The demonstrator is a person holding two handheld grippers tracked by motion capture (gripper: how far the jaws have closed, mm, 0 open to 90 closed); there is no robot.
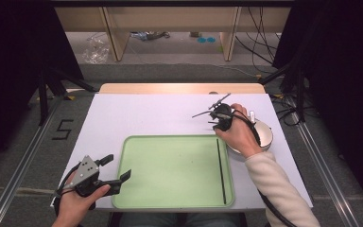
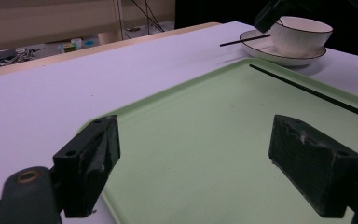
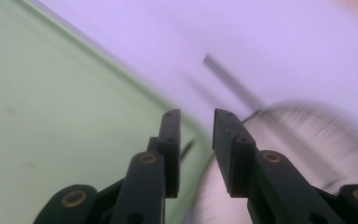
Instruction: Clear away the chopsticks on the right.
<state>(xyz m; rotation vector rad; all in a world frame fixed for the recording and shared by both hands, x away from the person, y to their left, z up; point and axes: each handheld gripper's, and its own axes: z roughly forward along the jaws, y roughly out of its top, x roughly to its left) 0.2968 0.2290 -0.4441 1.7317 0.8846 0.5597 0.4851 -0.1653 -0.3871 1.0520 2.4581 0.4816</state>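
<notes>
Your right gripper [image 3: 196, 135] sits over the tray's [image 1: 170, 203] far right corner beside the bowl [image 2: 300, 35] on its saucer [image 2: 261, 46]; fingers slightly parted, nothing between them. One chopstick [image 1: 221, 170] lies in the tray, another [image 2: 242, 41] rests on the saucer rim. Your left gripper [image 2: 205, 163] is wide open and empty at the tray's near left corner on the worktop [image 1: 123, 118].

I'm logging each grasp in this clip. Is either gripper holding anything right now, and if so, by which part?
Nothing is held. The left gripper hangs over the green tray with jaws wide apart. The right gripper, by the saucer, has a bare gap between its jaws.
</notes>
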